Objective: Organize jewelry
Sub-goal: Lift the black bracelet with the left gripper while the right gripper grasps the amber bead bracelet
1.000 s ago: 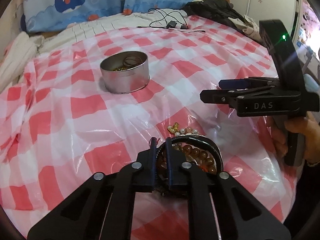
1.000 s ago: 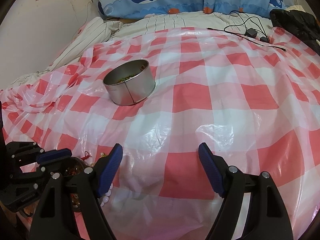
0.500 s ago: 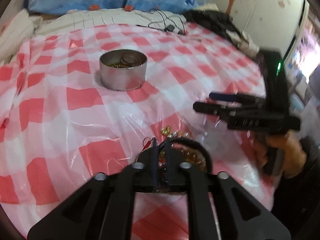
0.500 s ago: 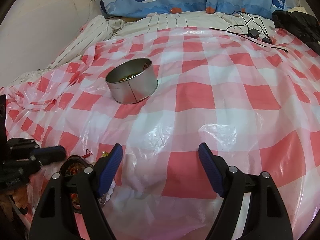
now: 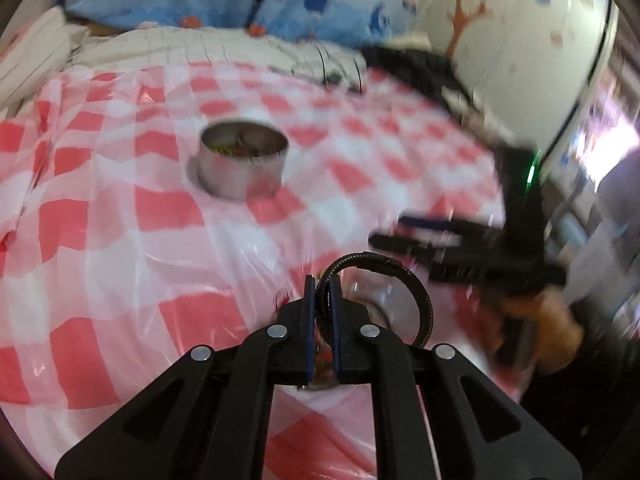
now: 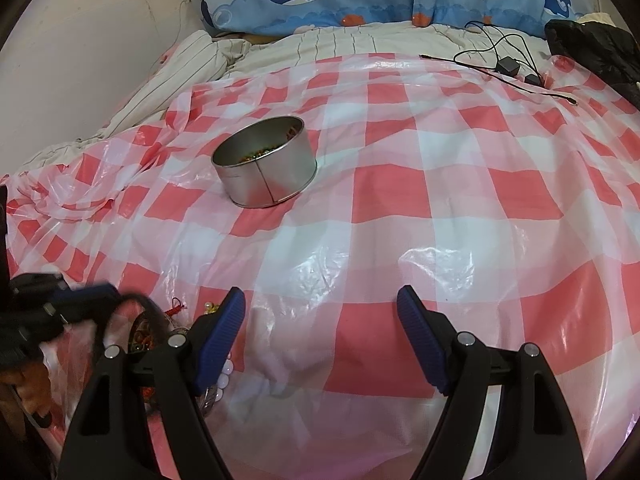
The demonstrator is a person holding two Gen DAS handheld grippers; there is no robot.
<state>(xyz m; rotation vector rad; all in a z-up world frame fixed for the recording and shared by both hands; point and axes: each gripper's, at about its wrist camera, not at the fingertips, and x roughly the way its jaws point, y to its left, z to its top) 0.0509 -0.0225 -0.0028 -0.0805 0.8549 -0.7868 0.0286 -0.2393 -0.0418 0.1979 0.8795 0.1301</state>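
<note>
— Left gripper first: in the left wrist view we see its blue pads pinched on a black braided bracelet. The jaws have just been closing, and the band sits between them, its loop curving up and off to the right, lifted clear of the red-and-white checked sheet.

— Agreed. Under the loop we make out a blurred heap of beads on the sheet, near its front edge. The round metal tin stands well apart, toward the sheet's far middle, with small pieces inside. This view is smeared, so we cannot name those pieces.

— To the right, we see the right gripper from the side, held in a hand.

— Now the right wrist view. There the right gripper spreads its jaws wide over bare sheet, nothing between them.

— By the sheet's front left corner we see the left gripper, blurred, with the dark bracelet arcing from it. White pearls and a red knotted charm lie beside it. The tin sits toward the far left.
</note>
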